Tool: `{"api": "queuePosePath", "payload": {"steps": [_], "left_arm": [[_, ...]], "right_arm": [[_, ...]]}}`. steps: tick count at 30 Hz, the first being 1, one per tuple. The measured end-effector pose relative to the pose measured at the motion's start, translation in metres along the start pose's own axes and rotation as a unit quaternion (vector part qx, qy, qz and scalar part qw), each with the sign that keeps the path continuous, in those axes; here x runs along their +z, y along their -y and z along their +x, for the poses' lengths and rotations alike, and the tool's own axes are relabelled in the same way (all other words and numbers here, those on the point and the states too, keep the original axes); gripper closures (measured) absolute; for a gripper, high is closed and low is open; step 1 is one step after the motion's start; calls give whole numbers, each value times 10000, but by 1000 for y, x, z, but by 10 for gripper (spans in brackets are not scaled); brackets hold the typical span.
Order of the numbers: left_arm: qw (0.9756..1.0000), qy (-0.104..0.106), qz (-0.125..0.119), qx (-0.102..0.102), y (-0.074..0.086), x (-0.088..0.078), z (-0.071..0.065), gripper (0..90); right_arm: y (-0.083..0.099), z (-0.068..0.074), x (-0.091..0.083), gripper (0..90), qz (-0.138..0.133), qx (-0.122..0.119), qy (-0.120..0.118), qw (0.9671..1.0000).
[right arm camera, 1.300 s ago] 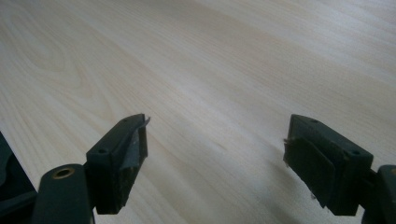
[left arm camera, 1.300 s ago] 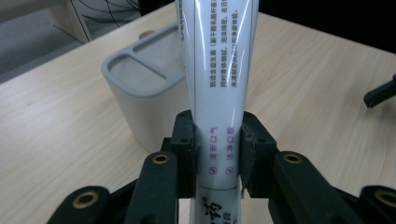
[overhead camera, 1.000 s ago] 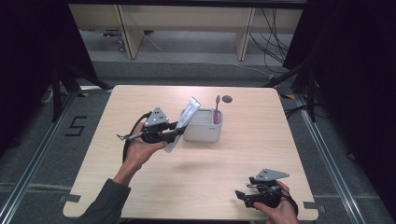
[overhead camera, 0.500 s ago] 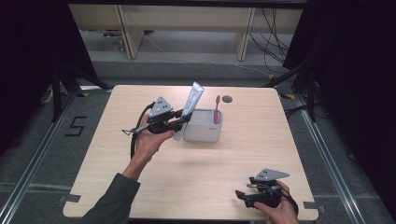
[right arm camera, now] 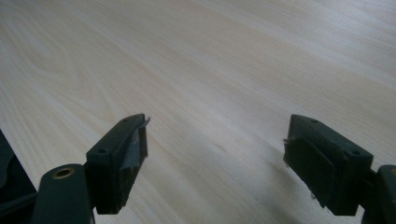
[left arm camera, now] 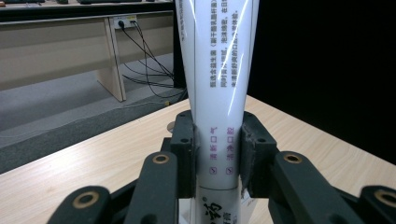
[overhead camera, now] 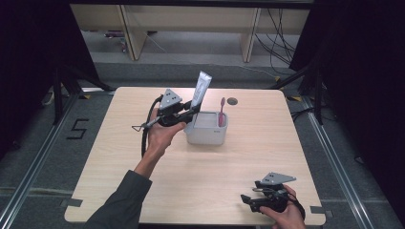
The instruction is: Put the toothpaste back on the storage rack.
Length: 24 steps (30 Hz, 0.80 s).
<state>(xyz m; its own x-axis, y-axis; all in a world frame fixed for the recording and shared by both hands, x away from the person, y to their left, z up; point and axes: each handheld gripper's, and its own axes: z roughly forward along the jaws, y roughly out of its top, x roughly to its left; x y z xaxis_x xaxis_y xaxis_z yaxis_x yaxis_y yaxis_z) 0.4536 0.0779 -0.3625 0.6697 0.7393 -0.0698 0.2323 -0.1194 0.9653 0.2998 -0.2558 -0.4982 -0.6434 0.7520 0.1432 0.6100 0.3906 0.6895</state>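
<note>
Jaws of the left gripper (overhead camera: pixel 189 112) are pinching the white tube (overhead camera: pixel 200 88) upright over the grey box (overhead camera: pixel 206 135), left of the pink toothbrush (overhead camera: pixel 221 110). Right gripper (overhead camera: pixel 249 200) is resting spread, near-right on the table (overhead camera: pixel 119 162). Tilting risks the tube catching the rim or knocking the toothbrush.

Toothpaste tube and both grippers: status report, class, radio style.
Left gripper shut on toothpaste tube, upright over the grey holder box. Pink toothbrush stands in box. Right gripper open, empty, low over table. Nothing in the way.
</note>
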Motion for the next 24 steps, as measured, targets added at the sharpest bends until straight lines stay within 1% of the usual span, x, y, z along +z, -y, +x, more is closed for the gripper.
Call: {"api": "queuePosePath", "payload": {"steps": [1,2,3,5,7,8,9,10,11,12,13,15,16,18,19,20,21,24], "left_arm": [[10000,-22,-16,-7,0,1,0,705],[10000,-43,-33,32,-1,3,0,706],[10000,-46,-51,0,-1,4,0,705],[9999,-93,-99,-22,-2,7,1,705],[9999,-51,-83,-119,-3,11,2,705],[9999,-91,-83,-107,-3,13,2,705],[9999,-100,-80,-97,-3,15,3,705],[9998,-116,-77,-110,-3,16,3,705],[9998,-117,-78,-119,-3,18,3,705],[9998,-118,-77,-105,-3,20,3,705],[9998,-123,-82,-119,-3,22,3,705],[9998,-135,-90,-137,-3,25,3,705],[9997,-144,-104,-178,-3,27,3,705],[9996,-171,-111,-170,-3,30,4,705],[9996,-180,-134,-175,-2,31,5,705],[9996,-171,-147,-191,-2,33,5,705],[9995,-204,-153,-198,-1,35,6,705],[9993,-223,-185,-214,0,39,7,705]], "right_arm": [[0,0,0,221,0,0,0,10000],[0,0,0,221,13,36,1,10000],[0,0,0,221,-5,-1,-9,10000],[0,0,0,220,8,1,-4,10000],[0,0,0,220,9,6,-4,10000],[0,2,0,220,31,106,-10,9999],[0,0,0,220,5,-56,-7,10000],[0,0,0,220,10,-57,-8,10000],[0,-1,0,220,-13,-128,-17,9999],[0,0,0,220,10,-53,-7,10000],[0,0,0,220,6,-51,-13,10000],[0,0,0,220,0,-51,-10,10000],[0,0,0,220,-4,-48,-11,10000],[0,0,0,220,-3,-47,-13,10000],[0,-1,0,220,-29,-112,-42,9999],[0,-1,0,220,-22,-114,-23,9999],[0,1,0,220,11,-1,-42,10000],[0,1,0,220,45,47,-82,9999]]}}
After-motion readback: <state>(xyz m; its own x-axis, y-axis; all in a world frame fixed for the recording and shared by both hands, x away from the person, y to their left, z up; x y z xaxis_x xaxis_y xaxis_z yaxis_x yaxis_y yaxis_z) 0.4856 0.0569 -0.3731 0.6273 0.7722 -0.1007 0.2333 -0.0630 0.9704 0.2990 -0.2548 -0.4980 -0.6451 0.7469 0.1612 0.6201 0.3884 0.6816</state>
